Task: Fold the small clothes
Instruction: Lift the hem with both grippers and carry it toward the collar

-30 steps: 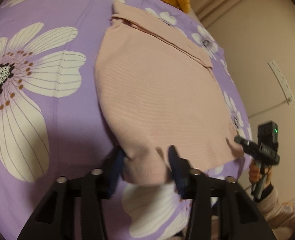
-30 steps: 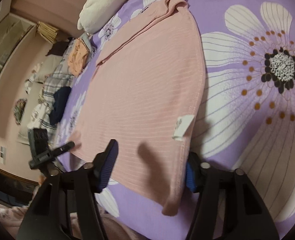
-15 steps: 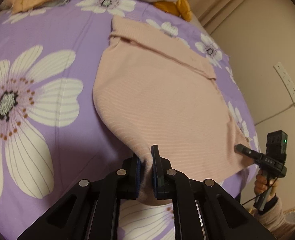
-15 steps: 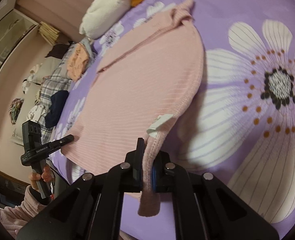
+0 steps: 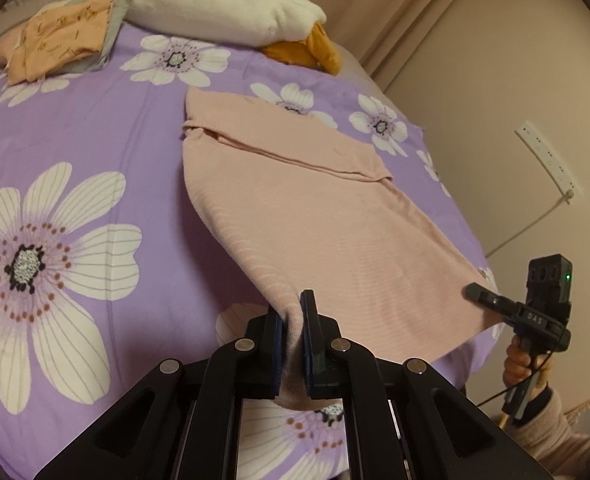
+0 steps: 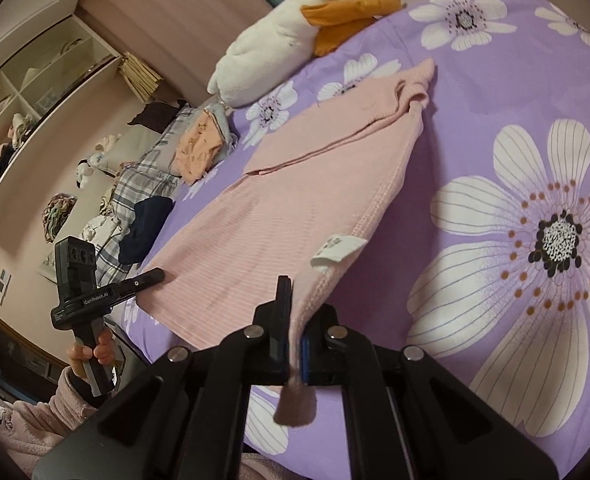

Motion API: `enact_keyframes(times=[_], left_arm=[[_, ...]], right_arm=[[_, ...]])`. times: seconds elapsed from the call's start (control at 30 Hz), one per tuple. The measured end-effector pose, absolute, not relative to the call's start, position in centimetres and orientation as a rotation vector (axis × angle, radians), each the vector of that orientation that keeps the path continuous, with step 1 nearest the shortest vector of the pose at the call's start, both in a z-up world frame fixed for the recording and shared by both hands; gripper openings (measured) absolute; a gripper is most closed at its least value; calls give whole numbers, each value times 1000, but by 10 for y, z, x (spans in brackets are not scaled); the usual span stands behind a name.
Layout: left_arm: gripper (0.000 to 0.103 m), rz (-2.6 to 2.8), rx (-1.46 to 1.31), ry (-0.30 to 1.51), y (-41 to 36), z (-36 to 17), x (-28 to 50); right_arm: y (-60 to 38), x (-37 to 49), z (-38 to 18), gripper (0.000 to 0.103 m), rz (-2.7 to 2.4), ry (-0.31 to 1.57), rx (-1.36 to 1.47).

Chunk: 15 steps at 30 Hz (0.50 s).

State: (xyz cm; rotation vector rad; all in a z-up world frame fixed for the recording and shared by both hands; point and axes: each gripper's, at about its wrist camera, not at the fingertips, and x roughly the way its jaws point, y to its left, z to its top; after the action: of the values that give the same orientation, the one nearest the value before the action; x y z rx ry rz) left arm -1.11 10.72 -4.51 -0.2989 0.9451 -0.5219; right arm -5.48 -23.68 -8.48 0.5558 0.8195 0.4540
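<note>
While 2 grippers pinch pink garment [image 5: 315,216], hem lifted

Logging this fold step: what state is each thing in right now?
Left tongs: shut on the pink garment's near corner.
Right tongs: shut on the other near corner.
Pink garment: near edge lifted, far part flat on the bed.
White label: exposed, sticking out.
</note>
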Motion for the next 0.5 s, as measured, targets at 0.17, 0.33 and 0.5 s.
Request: enact_keyframes(times=[0.17, 0.33, 0.5], left_arm=[[5, -545, -278, 911, 110, -25, -26], [0, -569, -224, 879, 105, -14, -34], [0, -481, -271, 954, 115, -42, -18]], right_arm=[[-239, -65, -73, 4, 461, 800, 529], [-242, -81, -64, 5, 477, 781, 499], [-241, -75, -73, 5, 476, 803, 505]])
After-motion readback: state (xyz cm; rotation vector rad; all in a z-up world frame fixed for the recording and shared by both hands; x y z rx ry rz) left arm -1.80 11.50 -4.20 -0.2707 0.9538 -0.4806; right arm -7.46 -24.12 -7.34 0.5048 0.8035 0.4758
